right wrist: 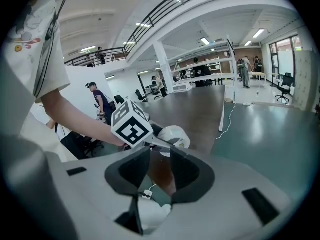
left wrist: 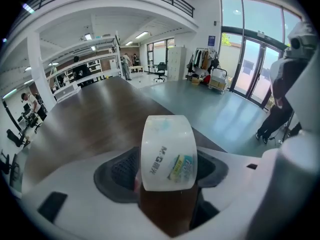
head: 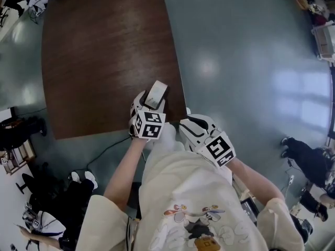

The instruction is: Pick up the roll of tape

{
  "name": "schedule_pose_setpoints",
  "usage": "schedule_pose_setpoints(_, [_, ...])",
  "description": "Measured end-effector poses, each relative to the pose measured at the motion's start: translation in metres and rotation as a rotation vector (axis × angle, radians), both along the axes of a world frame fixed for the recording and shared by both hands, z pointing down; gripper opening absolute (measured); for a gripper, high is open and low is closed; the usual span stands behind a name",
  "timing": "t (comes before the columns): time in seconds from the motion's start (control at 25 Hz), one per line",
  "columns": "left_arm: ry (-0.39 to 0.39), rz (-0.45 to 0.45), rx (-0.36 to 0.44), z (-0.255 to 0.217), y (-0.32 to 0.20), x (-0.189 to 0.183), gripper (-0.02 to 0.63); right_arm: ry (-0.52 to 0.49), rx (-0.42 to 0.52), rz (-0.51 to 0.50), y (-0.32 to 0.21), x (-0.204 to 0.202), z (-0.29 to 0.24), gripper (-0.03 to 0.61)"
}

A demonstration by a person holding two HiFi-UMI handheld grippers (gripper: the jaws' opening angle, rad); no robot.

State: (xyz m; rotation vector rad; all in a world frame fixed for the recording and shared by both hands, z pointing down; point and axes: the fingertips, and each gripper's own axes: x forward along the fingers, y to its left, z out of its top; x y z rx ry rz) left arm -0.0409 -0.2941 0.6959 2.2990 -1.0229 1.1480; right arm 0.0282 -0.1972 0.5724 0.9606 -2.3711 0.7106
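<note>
Gripping the roll of tape (left wrist: pixel 167 154) across its flat faces, your left gripper (head: pixel 154 101) holds it above the table (head: pixel 99 61) edge at 6 o'clock. Expect a light, rigid, slick roll; avoid over-squeezing. Your right gripper (right wrist: pixel 160 160) sits parted, empty.

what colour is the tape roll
The tape roll is milky white with a small green-yellow label, clearest in the left gripper view.

Looks like a big open lab/office hall: mezzanine railing (left wrist: pixel 175 1) up top, shelving racks (left wrist: pixel 95 64) at the back, an office chair (left wrist: pixel 160 71), tall glass doors (left wrist: pixel 250 59), and a long dark table (head: pixel 104 51).
</note>
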Motion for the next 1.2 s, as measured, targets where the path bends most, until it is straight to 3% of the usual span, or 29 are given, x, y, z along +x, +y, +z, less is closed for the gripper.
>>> schedule_pose_setpoints(0.12, [0.004, 0.008, 0.018, 0.002, -0.001, -0.001, 0.236, -0.011, -0.016, 0.010, -0.004, -0.002, 0.005, 0.127])
schedule_pose_setpoints(0.36, [0.001, 0.015, 0.032, 0.001, -0.008, 0.002, 0.232, -0.020, -0.007, 0.013, -0.016, 0.002, 0.003, 0.127])
schedule_pose_setpoints(0.64, [0.044, -0.043, 0.060, -0.013, -0.019, -0.001, 0.232, -0.016, 0.023, 0.010, -0.026, 0.005, -0.003, 0.127])
schedule_pose_setpoints(0.88, [0.067, -0.071, 0.110, -0.047, -0.021, 0.001, 0.231, -0.043, 0.059, 0.035, -0.030, 0.014, -0.009, 0.121])
schedule_pose_setpoints(1.2, [0.094, -0.114, 0.181, -0.117, 0.006, -0.003, 0.231, -0.066, 0.128, 0.045, -0.022, 0.025, -0.035, 0.050])
